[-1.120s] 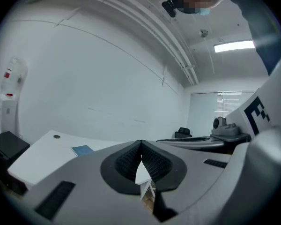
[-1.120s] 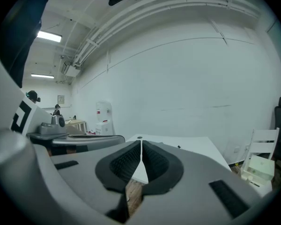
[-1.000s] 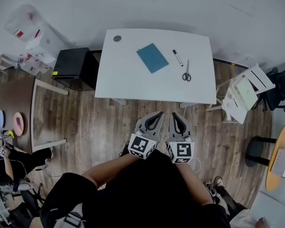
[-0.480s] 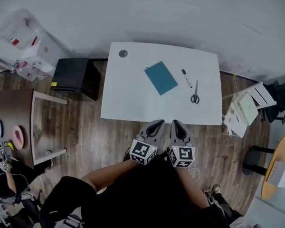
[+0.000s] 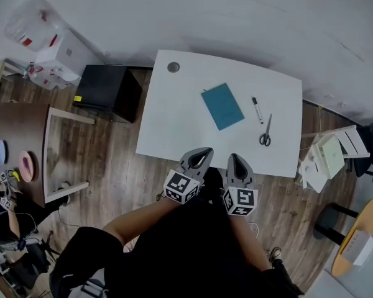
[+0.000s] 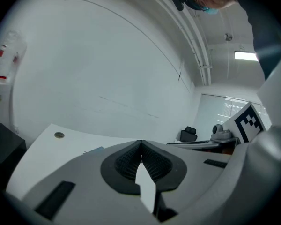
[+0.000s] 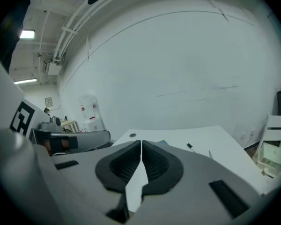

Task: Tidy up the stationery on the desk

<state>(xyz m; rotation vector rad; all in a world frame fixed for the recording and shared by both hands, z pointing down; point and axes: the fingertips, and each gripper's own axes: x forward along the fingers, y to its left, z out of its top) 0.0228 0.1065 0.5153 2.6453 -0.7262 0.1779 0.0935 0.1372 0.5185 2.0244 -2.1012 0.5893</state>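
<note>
A white desk (image 5: 174, 129) carries a teal notebook (image 5: 222, 106), a black-and-white marker (image 5: 257, 110) and a pair of scissors (image 5: 265, 133) toward its right side. My left gripper (image 5: 204, 151) and right gripper (image 5: 234, 158) hover side by side at the desk's near edge, both shut and empty. In the left gripper view the jaw tips (image 6: 140, 143) meet over the desk (image 6: 42, 149). The right gripper view shows its closed tips (image 7: 141, 143), with the marker (image 7: 190, 146) and the desk (image 7: 215, 135) beyond.
A black cabinet (image 5: 105, 92) stands left of the desk, a wooden table (image 5: 25, 141) further left. White folding chairs (image 5: 326, 157) and a round yellow stool (image 5: 354, 241) are at the right. A small grey disc (image 5: 173, 67) sits at the desk's far left corner.
Both grippers have moved forward to the desk's near edge, and the desk now lies closer in the head view. Their jaws stayed shut.
</note>
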